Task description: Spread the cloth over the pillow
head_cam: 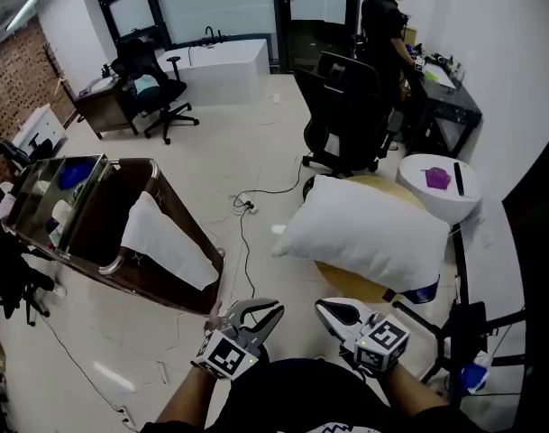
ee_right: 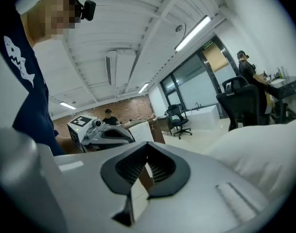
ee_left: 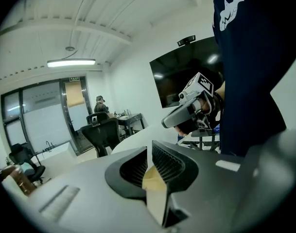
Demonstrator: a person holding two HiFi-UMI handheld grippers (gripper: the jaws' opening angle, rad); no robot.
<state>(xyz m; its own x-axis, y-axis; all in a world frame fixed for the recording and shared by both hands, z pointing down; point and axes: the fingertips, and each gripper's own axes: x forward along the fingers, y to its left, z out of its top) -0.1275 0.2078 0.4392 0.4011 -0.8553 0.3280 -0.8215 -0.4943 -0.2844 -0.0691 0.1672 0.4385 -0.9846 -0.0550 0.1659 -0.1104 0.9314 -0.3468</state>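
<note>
A white pillow (head_cam: 360, 233) lies on a round yellowish table (head_cam: 346, 287) right of centre in the head view. The white cloth (head_cam: 166, 242) hangs over the rim of a brown cart (head_cam: 103, 215) to the left. Both grippers are held low in front of the person, short of the pillow and away from the cloth. My left gripper (head_cam: 258, 314) has its jaws together with nothing between them. My right gripper (head_cam: 330, 312) is shut and empty too. The right gripper view shows the pillow (ee_right: 264, 154) beside the jaws, and the left gripper (ee_right: 101, 132) with the cloth (ee_right: 140, 132) beyond it.
A black cable (head_cam: 247, 233) runs across the pale floor between cart and pillow. A white round side table (head_cam: 441, 188) with a purple object stands at right. Black office chairs (head_cam: 346, 106) (head_cam: 152, 88) stand further back. A person (head_cam: 387, 25) works at a desk at the far right.
</note>
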